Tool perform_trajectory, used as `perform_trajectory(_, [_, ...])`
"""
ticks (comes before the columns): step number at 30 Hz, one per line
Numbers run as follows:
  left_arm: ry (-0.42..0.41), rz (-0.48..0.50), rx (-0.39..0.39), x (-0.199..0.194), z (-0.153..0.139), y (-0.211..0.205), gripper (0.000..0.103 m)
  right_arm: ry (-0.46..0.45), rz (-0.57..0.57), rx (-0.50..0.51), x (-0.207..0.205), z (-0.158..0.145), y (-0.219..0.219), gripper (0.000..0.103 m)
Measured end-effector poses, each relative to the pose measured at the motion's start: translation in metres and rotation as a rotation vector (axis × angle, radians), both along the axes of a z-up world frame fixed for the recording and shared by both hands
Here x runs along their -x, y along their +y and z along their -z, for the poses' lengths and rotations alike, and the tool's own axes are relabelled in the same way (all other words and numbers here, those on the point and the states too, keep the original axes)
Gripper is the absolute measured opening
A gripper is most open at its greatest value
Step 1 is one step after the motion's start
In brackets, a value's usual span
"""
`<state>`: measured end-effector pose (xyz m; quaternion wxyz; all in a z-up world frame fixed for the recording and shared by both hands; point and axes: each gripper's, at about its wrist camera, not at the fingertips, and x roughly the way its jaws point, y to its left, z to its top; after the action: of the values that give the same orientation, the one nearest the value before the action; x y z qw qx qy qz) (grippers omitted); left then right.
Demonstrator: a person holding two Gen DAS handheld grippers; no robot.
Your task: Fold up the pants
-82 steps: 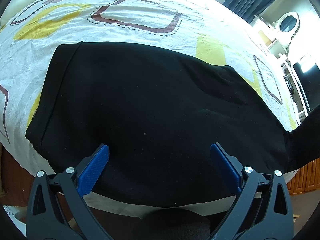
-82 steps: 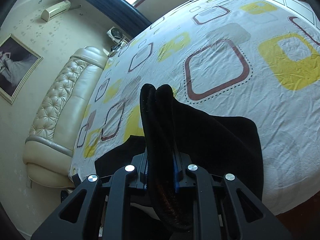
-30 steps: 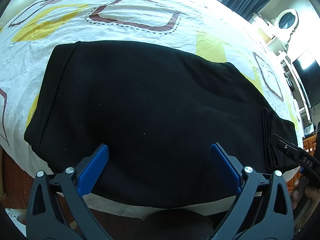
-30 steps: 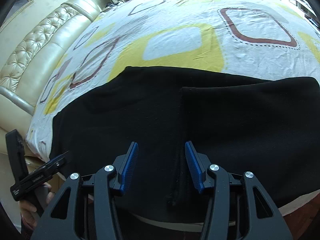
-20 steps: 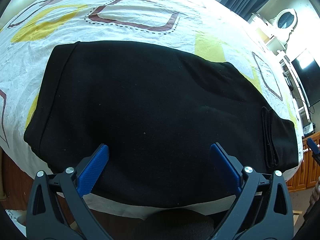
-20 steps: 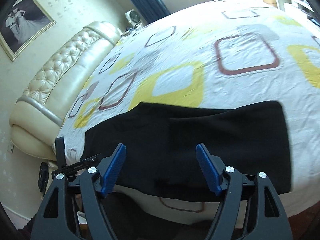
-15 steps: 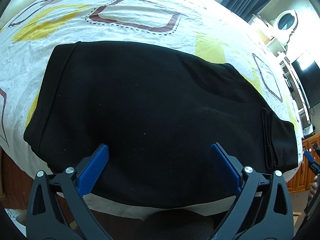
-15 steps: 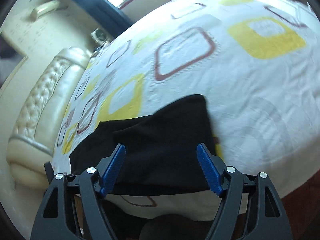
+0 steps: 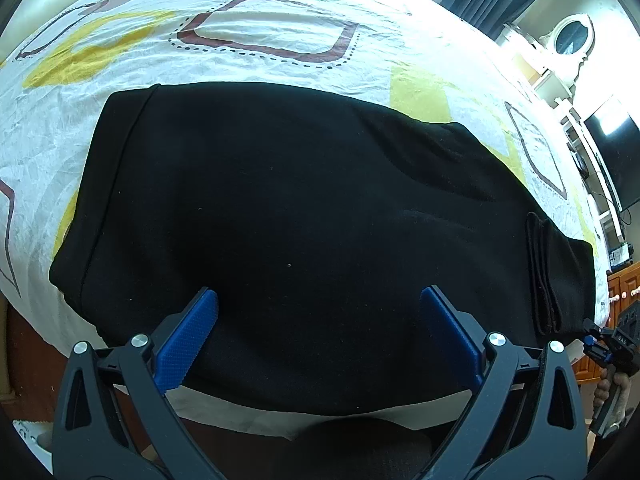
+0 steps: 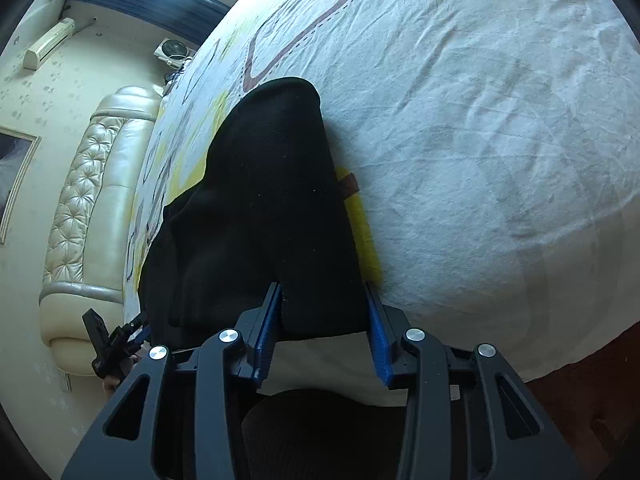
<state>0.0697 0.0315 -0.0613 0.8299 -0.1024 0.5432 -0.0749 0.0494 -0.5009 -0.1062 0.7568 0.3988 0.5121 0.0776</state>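
Note:
The black pants [image 9: 304,216] lie folded flat on the patterned bed sheet [image 9: 256,52], near its front edge. My left gripper [image 9: 320,320] is open and empty, hovering over the near edge of the pants. My right gripper [image 10: 322,316] is open at the right end of the pants [image 10: 256,216], its blue pads [image 10: 267,320] straddling the folded end near the bed edge. The right gripper also shows at the far right of the left wrist view [image 9: 612,344]. The left gripper shows at the lower left of the right wrist view [image 10: 116,342].
A cream tufted headboard [image 10: 80,208] stands at the left. A dresser with a round mirror [image 9: 572,40] and a dark screen [image 9: 612,152] stand beyond the bed. Wooden cabinets [image 9: 620,284] are at the right. The sheet [image 10: 480,128] stretches bare to the right.
My right gripper let go of the lifted pant legs after laying them over, opened, then swung round to the right end of the pants and came in low at it. The left gripper stayed still.

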Motion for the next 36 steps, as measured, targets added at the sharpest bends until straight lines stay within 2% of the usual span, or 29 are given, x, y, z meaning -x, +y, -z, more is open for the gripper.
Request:
perform_trajectory(5, [-0.001, 0.003, -0.001, 0.000, 0.000, -0.001, 0.100, -0.016, 0.004, -0.023, 0.003, 0.007, -0.004, 0.038])
perform_trajectory(8, [-0.002, 0.003, 0.002, 0.000, 0.000, -0.001, 0.100, -0.019, -0.001, -0.057, 0.002, -0.001, -0.008, 0.051])
perform_trajectory(10, [-0.002, 0.004, -0.001, 0.001, 0.000, -0.001, 0.100, -0.048, 0.001, -0.039, -0.001, -0.013, -0.013, 0.055])
perform_trajectory(12, [-0.003, 0.004, -0.005, 0.001, 0.000, -0.001, 0.100, -0.083, 0.010, -0.011, -0.008, -0.027, -0.019, 0.066])
perform_trajectory(14, [-0.005, 0.006, -0.007, 0.001, 0.000, -0.002, 0.100, -0.110, 0.015, 0.014, -0.018, -0.035, -0.022, 0.067])
perform_trajectory(17, [-0.007, 0.012, -0.010, 0.001, 0.000, -0.002, 0.100, -0.132, 0.052, -0.006, -0.041, -0.030, -0.029, 0.067])
perform_trajectory(25, [-0.008, 0.026, -0.017, 0.000, 0.002, -0.003, 0.100, -0.089, 0.128, -0.139, -0.092, 0.010, -0.031, 0.067])
perform_trajectory(26, [-0.009, 0.028, -0.023, 0.000, 0.002, -0.003, 0.100, -0.091, 0.133, -0.141, -0.093, 0.012, -0.031, 0.060])
perform_trajectory(27, [-0.010, 0.031, -0.029, 0.001, 0.003, -0.004, 0.100, -0.089, 0.126, -0.126, -0.095, 0.013, -0.029, 0.045])
perform_trajectory(29, [-0.012, 0.035, -0.040, 0.001, 0.003, -0.006, 0.100, -0.068, 0.105, -0.087, -0.098, 0.014, -0.025, 0.038])
perform_trajectory(34, [-0.016, 0.045, -0.051, 0.002, 0.004, -0.007, 0.100, -0.077, 0.101, -0.056, -0.096, 0.013, -0.022, 0.037])
perform_trajectory(36, [-0.016, 0.051, -0.048, 0.002, 0.004, -0.006, 0.100, -0.069, 0.098, -0.041, -0.095, 0.008, -0.019, 0.043])
